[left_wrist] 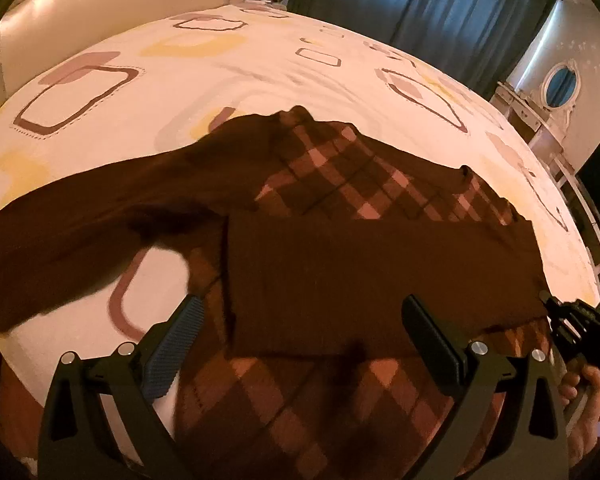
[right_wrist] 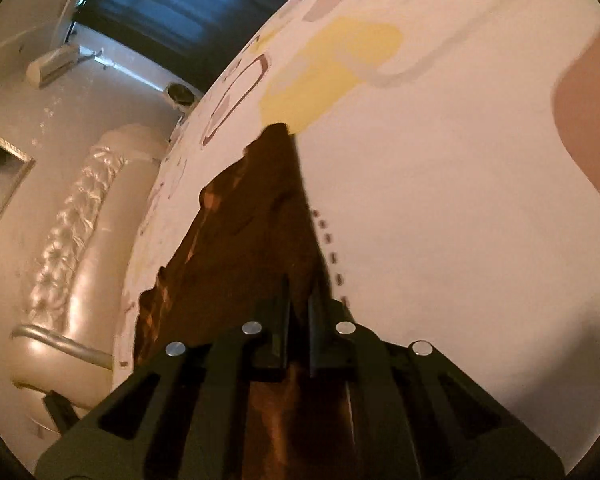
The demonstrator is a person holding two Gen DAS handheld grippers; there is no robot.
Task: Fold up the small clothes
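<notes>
No legible text (anywhere)

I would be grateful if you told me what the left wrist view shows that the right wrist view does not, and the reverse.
Only the left wrist view: the left gripper open above the brown checked garment, one sleeve spread out, and a dressing table mirror.

Only the right wrist view: the right gripper shut on the garment's edge, and an air conditioner.

Both: the patterned bedsheet, headboard and blue curtains.
</notes>
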